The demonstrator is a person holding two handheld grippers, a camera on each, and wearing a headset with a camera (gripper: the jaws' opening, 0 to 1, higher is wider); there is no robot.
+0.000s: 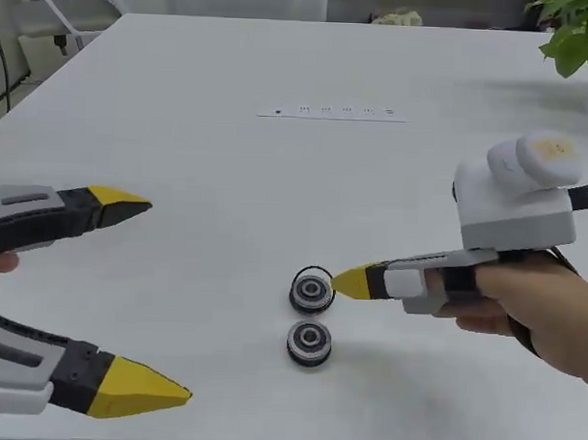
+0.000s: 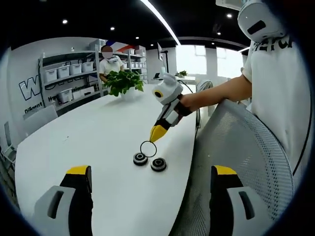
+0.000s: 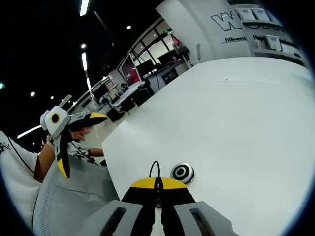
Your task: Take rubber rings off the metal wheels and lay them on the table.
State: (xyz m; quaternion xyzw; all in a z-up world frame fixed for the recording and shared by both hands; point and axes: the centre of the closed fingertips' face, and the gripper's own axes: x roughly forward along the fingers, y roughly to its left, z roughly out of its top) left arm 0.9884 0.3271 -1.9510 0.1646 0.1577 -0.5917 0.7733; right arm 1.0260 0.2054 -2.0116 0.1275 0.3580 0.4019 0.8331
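Two metal wheels (image 1: pixel 312 292) (image 1: pixel 309 343) lie flat near the table's front edge, one just behind the other. My right gripper (image 1: pixel 343 282) comes in from the right, shut on a thin black rubber ring (image 1: pixel 312 270) that stands up over the farther wheel. In the right gripper view its jaws (image 3: pixel 157 186) pinch the ring (image 3: pixel 153 165), with one wheel (image 3: pixel 182 172) just beyond. The left gripper view shows the ring (image 2: pixel 141 148) hanging from the right gripper (image 2: pixel 155 133) above both wheels (image 2: pixel 140 159) (image 2: pixel 158 164). My left gripper (image 1: pixel 148 300) is wide open at the left, holding nothing.
The white table (image 1: pixel 305 172) stretches far back, with a small printed line of marks (image 1: pixel 332 112) at its middle. A potted plant (image 1: pixel 576 37) stands at the far right corner. A mesh chair (image 2: pixel 246 147) is beside the table's edge.
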